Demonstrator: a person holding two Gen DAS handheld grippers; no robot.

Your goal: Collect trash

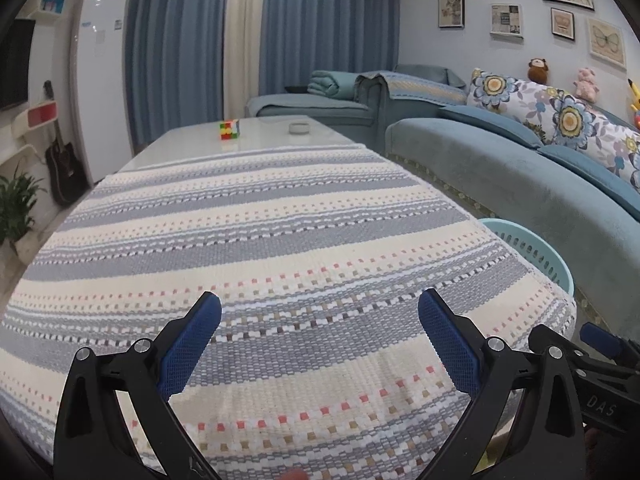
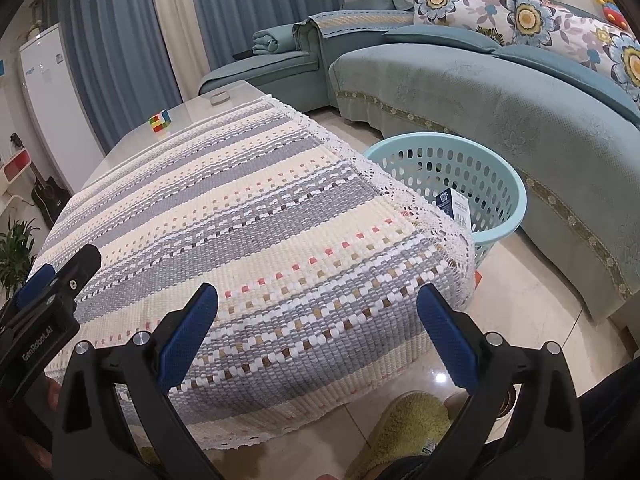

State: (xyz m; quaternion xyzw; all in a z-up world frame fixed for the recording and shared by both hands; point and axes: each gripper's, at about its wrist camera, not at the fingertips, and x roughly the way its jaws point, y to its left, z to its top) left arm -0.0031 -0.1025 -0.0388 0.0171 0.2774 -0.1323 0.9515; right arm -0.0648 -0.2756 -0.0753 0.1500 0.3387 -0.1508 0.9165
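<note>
**Carton in the basket, both hand-held grippers empty over the cloth**

Though no loose rubbish shows on the striped cloth, one piece of trash is plain to see: a small blue-and-white carton lying tilted inside the turquoise basket, its printed face up against the near wall. It looks like thin card, so I judge it light and easily crushed, a bit slick on the printed faces. The safest hold would be across its two broad sides, squeezed gently, not on a corner.

The basket stands on the floor, just beside the cloth-draped corner of the tabletop and near the teal sofa. Its perforated plastic wall looks stiff enough to be nudged without folding.

On the far bare end of the tabletop sit a colourful puzzle cube and a small round dish, well apart from each other; whether either counts as trash I cannot tell.

Left hand-held gripper hovers low over the woven cloth, jaws spread wide, nothing between them. Right hand-held gripper likewise, jaws apart and empty, above the near edge, with a yellow-green slipper on the floor below.
</note>
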